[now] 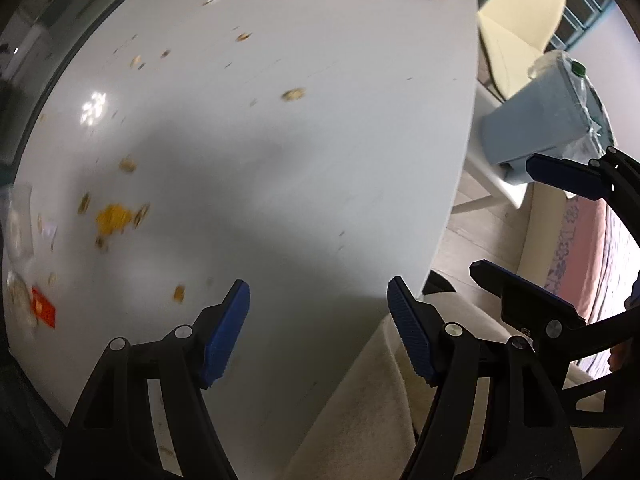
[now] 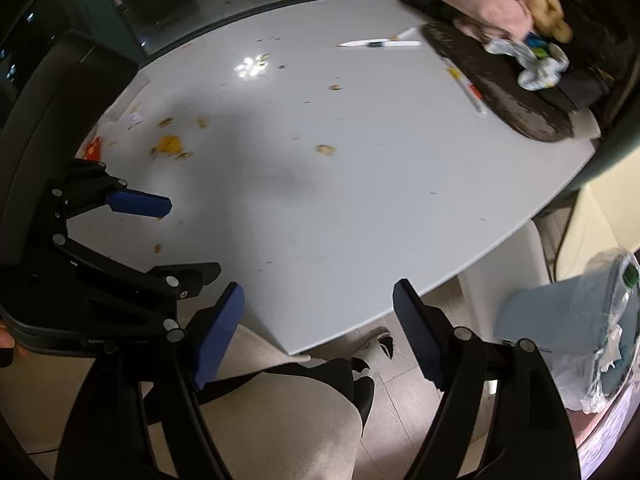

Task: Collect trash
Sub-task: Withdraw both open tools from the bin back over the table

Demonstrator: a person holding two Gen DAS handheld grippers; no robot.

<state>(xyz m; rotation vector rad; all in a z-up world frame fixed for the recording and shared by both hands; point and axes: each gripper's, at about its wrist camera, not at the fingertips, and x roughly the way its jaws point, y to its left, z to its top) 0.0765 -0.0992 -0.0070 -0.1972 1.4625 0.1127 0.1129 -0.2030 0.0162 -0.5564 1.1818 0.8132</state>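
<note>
**Both grippers empty over the table, scraps yet to be gathered**

While the trash lay scattered across the white table (image 2: 360,208), both grippers hung above its near edge with nothing between their jaws. The left gripper (image 1: 318,332) stood wide open, its blue pads clear of the tabletop and holding nothing. The right gripper (image 2: 318,334) was likewise spread wide and empty, poised over the table's corner and the pale chair below.

The crumbs (image 2: 326,149) sat well apart from both grippers, with a thicker patch around the yellow scrap (image 2: 170,144) and the red wrapper (image 2: 93,149) near the far left side. The lined bin (image 2: 576,320) stood on the floor beside the table, just right of the right gripper.

Judging from this, the step was to reach out to the debris. Doing it well probably meant going for the larger pieces first, coming down squarely over each, and closing only once the pads bracketed it, since tiny flat crumbs would slip from a pinch.
</note>
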